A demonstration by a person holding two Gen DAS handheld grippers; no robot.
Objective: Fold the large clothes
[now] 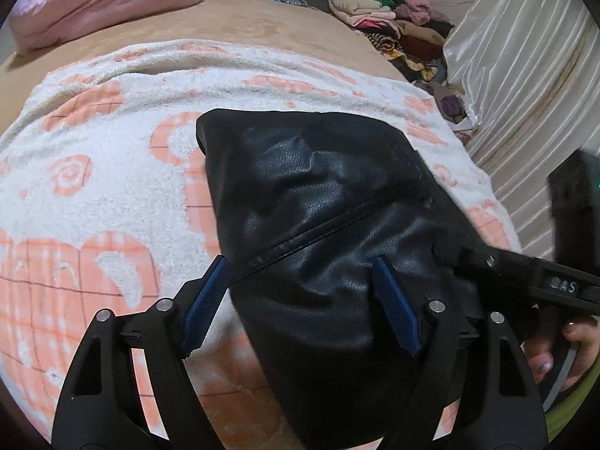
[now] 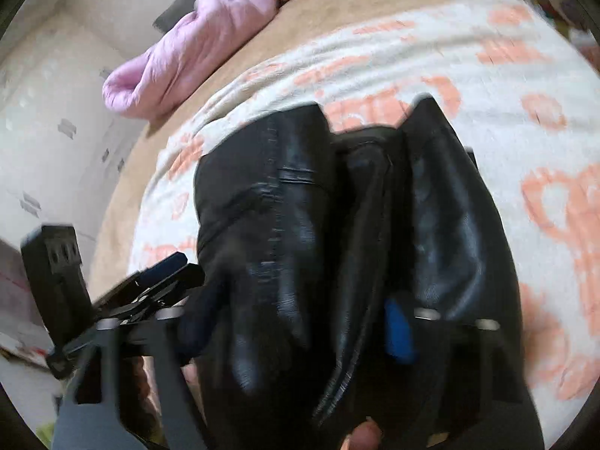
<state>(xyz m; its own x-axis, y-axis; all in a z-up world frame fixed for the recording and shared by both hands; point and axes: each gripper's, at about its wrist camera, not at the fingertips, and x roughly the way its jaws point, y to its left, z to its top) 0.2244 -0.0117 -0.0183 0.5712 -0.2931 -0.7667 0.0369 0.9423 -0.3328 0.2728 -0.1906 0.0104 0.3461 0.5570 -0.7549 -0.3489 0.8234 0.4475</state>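
A black leather garment [image 1: 318,195] lies folded on a white towel with orange patterns [image 1: 105,172] on the bed. My left gripper [image 1: 300,281] is open, its blue pads [image 1: 204,307] standing on either side of the garment's near left edge. The right gripper [image 1: 525,273] reaches in from the right over the garment's right side. In the right wrist view the garment [image 2: 300,225] fills the middle, bunched between my right gripper's [image 2: 296,322] wide-apart fingers [image 2: 399,330]. The left gripper [image 2: 157,277] shows at the left. This view is blurred.
A pink quilted jacket [image 1: 105,0] lies at the far left of the tan bedspread [image 1: 262,33]. A pile of folded clothes [image 1: 386,18] sits at the back right. A cream curtain [image 1: 525,75] hangs on the right. A white wall [image 2: 56,112] is at the left.
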